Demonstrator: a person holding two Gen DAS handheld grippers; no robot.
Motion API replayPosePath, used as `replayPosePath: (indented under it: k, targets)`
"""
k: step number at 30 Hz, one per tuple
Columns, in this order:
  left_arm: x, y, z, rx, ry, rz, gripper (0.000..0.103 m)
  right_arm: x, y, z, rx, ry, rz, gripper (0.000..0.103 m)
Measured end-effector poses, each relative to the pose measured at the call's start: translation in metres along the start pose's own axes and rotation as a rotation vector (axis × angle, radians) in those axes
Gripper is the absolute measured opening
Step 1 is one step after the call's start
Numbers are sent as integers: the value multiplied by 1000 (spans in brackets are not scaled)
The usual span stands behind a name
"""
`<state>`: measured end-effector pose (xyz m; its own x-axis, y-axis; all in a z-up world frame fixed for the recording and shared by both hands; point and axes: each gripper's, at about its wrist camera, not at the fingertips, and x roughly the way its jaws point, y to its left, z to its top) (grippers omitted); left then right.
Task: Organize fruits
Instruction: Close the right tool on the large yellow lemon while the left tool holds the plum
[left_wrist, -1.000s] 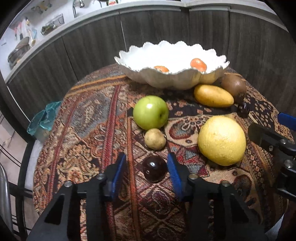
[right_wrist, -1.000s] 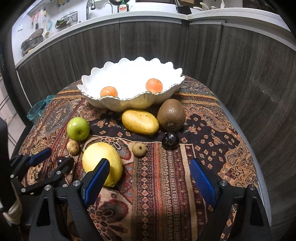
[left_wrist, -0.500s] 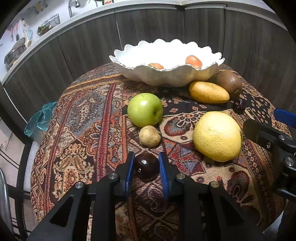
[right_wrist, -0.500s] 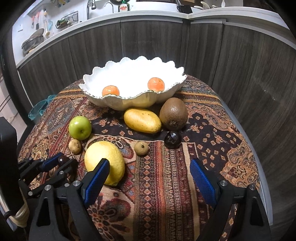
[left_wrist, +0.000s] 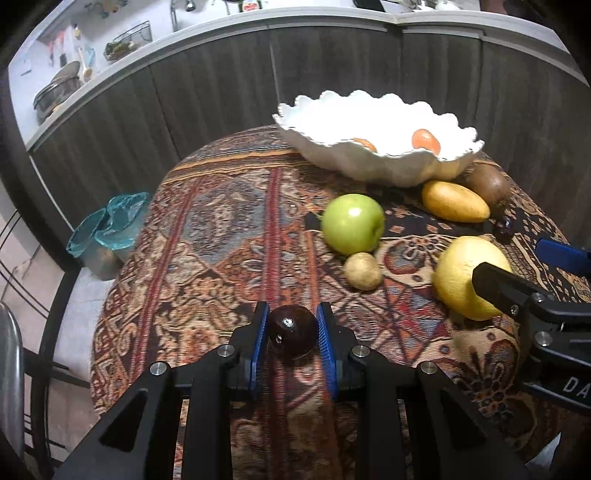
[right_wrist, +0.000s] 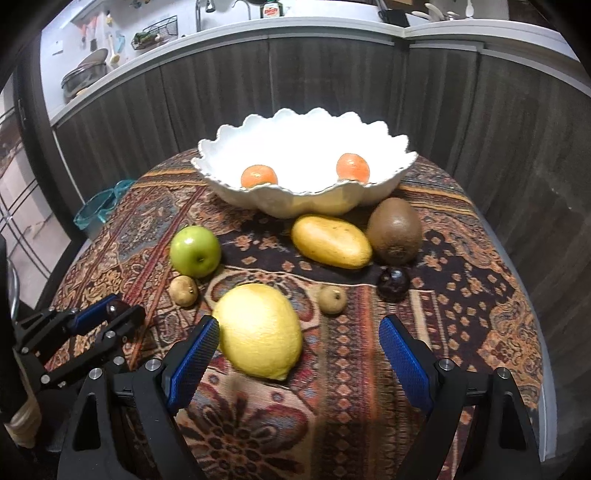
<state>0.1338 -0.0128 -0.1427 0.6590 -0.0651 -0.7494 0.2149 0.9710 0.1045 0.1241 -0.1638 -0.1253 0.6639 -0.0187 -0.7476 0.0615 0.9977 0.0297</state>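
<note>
My left gripper (left_wrist: 291, 332) is shut on a dark red plum (left_wrist: 292, 335), held a little above the patterned cloth; it also shows at the left of the right wrist view (right_wrist: 107, 314). My right gripper (right_wrist: 299, 339) is open and empty, low over the table with a big yellow citrus (right_wrist: 258, 328) just ahead of its left finger. The white scalloped bowl (right_wrist: 295, 206) at the back holds two oranges (right_wrist: 352, 167). A green apple (left_wrist: 352, 224), a mango (right_wrist: 330, 240), a kiwi (right_wrist: 394, 230), a second dark plum (right_wrist: 393, 282) and two small brown fruits (right_wrist: 332, 299) lie on the cloth.
The round table (left_wrist: 207, 236) is covered by a patterned cloth and drops off at the left and front. A teal-lined bin (left_wrist: 110, 229) stands on the floor to the left. Dark cabinet fronts (right_wrist: 332, 81) curve behind the table.
My left gripper closed on the dark plum, then lifted it and swung left, so the fruits now lie to its right. The right gripper barely moved.
</note>
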Motion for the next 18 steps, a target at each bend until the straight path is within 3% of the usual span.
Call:
replayPosePath:
  k: [10, 18]
  targets:
    - [1, 17, -3, -30, 7, 23, 26, 21, 15, -1, -20, 33, 17, 88]
    - [4, 19, -3, -38, 14, 30, 26, 40, 21, -6, -31, 93, 39, 64]
